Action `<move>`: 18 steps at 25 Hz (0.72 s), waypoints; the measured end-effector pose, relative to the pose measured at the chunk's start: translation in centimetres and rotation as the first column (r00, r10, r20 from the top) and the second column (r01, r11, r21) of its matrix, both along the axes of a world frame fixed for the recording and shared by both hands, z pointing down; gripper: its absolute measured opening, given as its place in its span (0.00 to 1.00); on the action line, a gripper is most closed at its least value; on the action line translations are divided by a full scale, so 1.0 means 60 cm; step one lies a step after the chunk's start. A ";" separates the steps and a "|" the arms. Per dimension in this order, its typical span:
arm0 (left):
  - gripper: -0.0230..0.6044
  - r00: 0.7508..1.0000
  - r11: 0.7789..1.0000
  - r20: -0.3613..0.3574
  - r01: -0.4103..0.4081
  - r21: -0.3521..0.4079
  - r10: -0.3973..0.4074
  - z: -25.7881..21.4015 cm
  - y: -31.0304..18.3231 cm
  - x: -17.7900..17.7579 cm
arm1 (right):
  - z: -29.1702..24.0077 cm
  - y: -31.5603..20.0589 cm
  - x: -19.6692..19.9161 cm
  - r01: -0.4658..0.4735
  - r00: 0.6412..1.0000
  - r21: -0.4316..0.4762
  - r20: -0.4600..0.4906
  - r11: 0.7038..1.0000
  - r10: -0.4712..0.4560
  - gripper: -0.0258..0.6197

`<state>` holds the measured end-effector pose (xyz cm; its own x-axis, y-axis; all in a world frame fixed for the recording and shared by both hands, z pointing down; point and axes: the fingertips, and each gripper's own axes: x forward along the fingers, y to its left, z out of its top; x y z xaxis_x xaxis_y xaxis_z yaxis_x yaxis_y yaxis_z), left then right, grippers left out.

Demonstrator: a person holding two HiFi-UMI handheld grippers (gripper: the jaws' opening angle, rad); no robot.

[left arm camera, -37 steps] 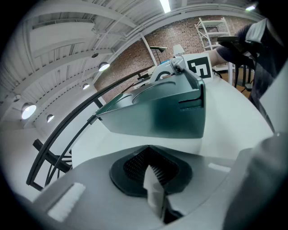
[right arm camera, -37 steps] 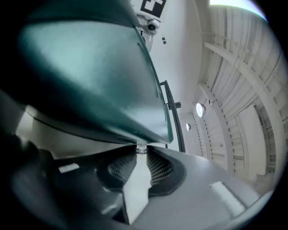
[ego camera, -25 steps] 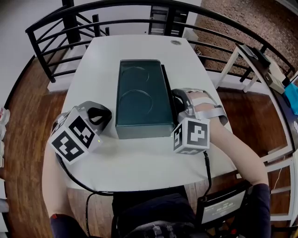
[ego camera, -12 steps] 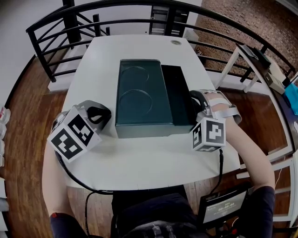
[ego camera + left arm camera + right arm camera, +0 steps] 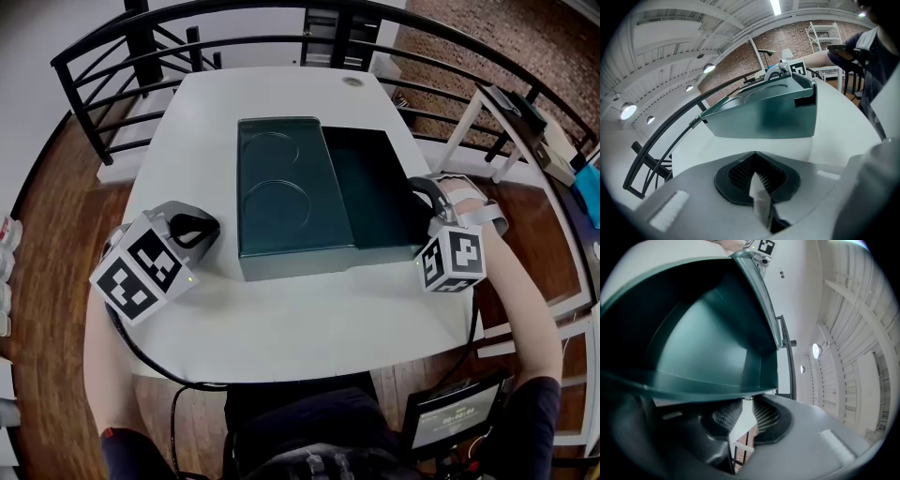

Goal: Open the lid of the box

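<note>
1. The dark teal rectangular box (image 5: 309, 261) lies mid-frame on the white rectangular table (image 5: 281, 323), its long side running up the picture
2. Its flat lid with two embossed circles (image 5: 281, 192) covers the left part. The inner tray (image 5: 375, 202) shows bare to the right of the lid, so the opening looks well along
3. The right gripper (image 5: 424, 194), at centre right, has its jaws pinched onto the tray's right wall. In the right gripper view the right gripper (image 5: 743, 411) bites just under the teal rim (image 5: 693, 389)
4. The left gripper (image 5: 194, 230), at lower left, sits near the box's lower left corner, not touching it. In the left gripper view the left gripper (image 5: 757, 178) shows its jaws pressed together on nothing
5. The box looks stiff, smooth, thin-walled and fairly light, so lid and tray may drag each other along. The best hold seems to be a deep pinch mid-wall on the tray rim, with the lid's left edge braced
</note>
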<state>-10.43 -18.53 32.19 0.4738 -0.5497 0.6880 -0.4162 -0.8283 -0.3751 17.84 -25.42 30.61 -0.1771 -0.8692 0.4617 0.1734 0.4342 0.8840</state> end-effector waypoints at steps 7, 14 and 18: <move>0.06 1.000 1.000 -0.003 0.001 -0.002 -0.001 0.000 0.001 -0.001 | 0.008 -0.003 0.001 0.024 1.000 0.009 0.006 1.000 -0.024 0.15; 0.06 1.000 1.000 -0.001 -0.001 -0.002 0.001 0.001 0.002 0.001 | -0.049 -0.019 0.102 -0.126 0.991 0.102 0.058 0.987 0.120 0.19; 0.06 1.000 1.000 -0.005 -0.001 -0.006 0.001 0.003 0.001 -0.003 | -0.137 0.021 0.058 -0.130 0.983 0.193 0.156 0.972 0.101 0.19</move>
